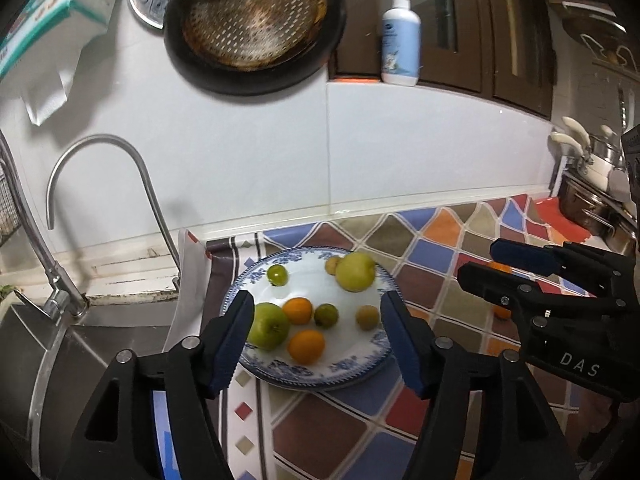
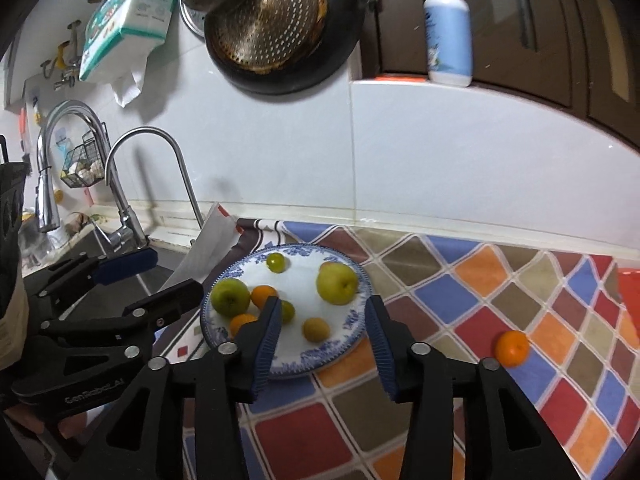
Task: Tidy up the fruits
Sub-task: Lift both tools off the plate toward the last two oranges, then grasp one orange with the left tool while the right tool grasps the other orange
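Observation:
A blue-and-white plate (image 1: 348,368) lies on the chequered tablecloth. It holds a green apple (image 1: 268,326), a yellow-green apple (image 1: 355,272), two oranges (image 1: 298,310) and several small green and yellowish fruits. My left gripper (image 1: 317,298) hovers over the plate's near side, open, with nothing between its pads. My right gripper (image 2: 323,302) hovers beside it over the same plate (image 2: 320,360), also open and empty. One loose orange (image 2: 512,348) sits on the cloth to the right of the plate. In the left wrist view the right gripper (image 1: 478,259) mostly hides it.
A steel sink (image 1: 48,360) with a curved faucet (image 1: 100,148) lies left of the plate. On the wall hang a perforated pan (image 1: 256,20) and a tissue pack (image 1: 52,12). A soap bottle (image 1: 401,36) stands on the ledge, and steel pots (image 1: 592,204) at the far right.

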Demonstrator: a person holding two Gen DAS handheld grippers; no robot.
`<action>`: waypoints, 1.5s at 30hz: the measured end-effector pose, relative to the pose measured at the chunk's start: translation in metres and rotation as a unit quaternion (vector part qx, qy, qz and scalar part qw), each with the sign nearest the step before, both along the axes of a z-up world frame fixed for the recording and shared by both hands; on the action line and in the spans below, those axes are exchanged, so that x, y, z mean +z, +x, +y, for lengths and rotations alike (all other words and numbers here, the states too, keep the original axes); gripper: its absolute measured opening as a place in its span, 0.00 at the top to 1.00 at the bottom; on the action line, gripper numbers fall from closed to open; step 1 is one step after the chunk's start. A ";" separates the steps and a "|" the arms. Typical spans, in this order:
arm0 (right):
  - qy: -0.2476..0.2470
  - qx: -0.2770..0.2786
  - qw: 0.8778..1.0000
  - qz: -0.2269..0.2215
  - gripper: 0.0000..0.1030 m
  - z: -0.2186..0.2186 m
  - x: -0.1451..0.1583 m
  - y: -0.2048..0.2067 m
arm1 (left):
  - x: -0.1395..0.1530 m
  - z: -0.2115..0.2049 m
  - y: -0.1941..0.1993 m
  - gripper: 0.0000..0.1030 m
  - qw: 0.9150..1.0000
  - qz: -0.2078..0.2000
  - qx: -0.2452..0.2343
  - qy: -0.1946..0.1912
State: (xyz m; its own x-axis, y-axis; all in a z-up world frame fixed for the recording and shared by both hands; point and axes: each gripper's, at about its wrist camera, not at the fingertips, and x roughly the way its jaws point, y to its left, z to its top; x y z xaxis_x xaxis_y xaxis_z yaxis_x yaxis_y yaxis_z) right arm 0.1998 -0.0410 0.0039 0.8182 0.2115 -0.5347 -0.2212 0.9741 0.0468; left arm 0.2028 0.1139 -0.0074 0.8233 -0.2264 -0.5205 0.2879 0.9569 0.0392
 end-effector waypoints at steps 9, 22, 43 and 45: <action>-0.005 -0.033 0.999 -0.021 0.48 -0.034 0.012 -0.043 | 0.007 -0.031 -0.037 0.24 1.000 -0.011 -0.014 0.003; -0.022 -0.051 0.998 -0.021 0.48 -0.092 0.016 -0.078 | 0.008 -0.089 -0.070 0.18 1.000 -0.023 -0.019 0.003; -0.076 -0.012 0.997 -0.004 0.48 -0.165 -0.003 -0.073 | -0.018 -0.176 -0.076 0.17 0.998 -0.032 -0.037 0.027; -0.083 -0.004 0.997 0.002 0.48 -0.170 -0.008 -0.068 | -0.022 -0.183 -0.073 0.17 0.998 -0.028 -0.041 0.032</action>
